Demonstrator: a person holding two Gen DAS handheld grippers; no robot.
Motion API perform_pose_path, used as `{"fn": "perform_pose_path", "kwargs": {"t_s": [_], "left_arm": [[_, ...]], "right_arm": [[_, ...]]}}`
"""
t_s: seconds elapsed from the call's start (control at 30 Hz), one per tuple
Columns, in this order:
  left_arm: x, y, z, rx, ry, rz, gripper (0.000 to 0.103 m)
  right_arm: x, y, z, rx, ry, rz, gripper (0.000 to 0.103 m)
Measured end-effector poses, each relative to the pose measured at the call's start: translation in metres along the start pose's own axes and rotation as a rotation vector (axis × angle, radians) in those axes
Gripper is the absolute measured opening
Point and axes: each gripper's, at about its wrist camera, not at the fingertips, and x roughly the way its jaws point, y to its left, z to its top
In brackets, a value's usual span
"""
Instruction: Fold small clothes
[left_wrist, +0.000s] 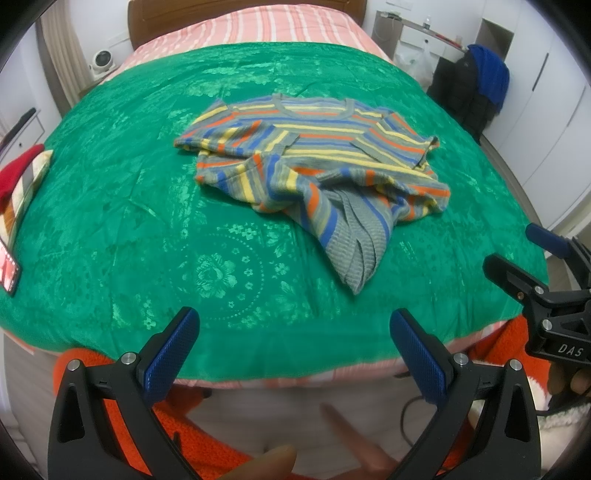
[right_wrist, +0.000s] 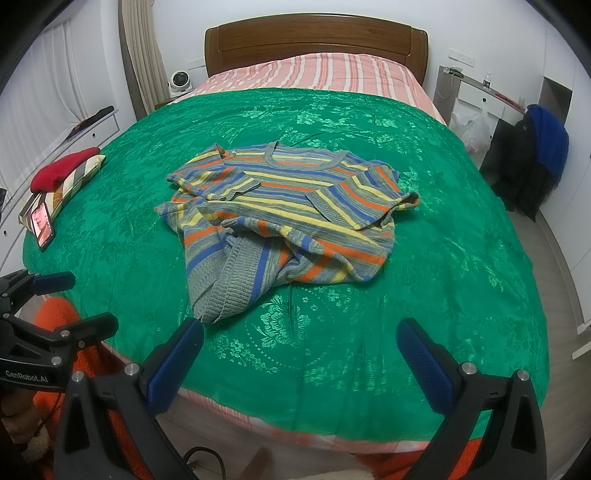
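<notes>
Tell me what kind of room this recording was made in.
Most likely a home bedroom: a bed with a wooden headboard, a green bedspread holding a striped sweater, and coats hanging beside white cupboards.

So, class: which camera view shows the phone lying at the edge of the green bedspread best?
The right wrist view: the phone shows whole, its lit screen facing up beside the striped cushion. The left wrist view catches only a distorted sliver of it at the frame edge.

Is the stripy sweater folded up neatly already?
No, the stripy sweater lies crumpled on the green bedspread, its bottom part bunched and twisted.
</notes>
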Motion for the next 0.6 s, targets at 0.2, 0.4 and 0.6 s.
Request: {"fn": "perform_pose_path", "kwargs": {"t_s": [0.2,0.4,0.6], "left_arm": [[0.001,0.014,0.002,-0.010,-0.014,0.050,0.103],[0.013,0.069,0.006,-0.135,-0.018,0.077,0.103],[0.044,0.055,0.042,-0.031,-0.029,-0.107,0.102]], "right_arm": [[0.000,-0.002,0.000,0.004,-0.003,0.001,0.103],[0.008,-0.037,0.000,0.107,-0.025,-0.007,0.103],[0.056,-0.037,-0.002,0.120,0.079,0.102,0.103]]}}
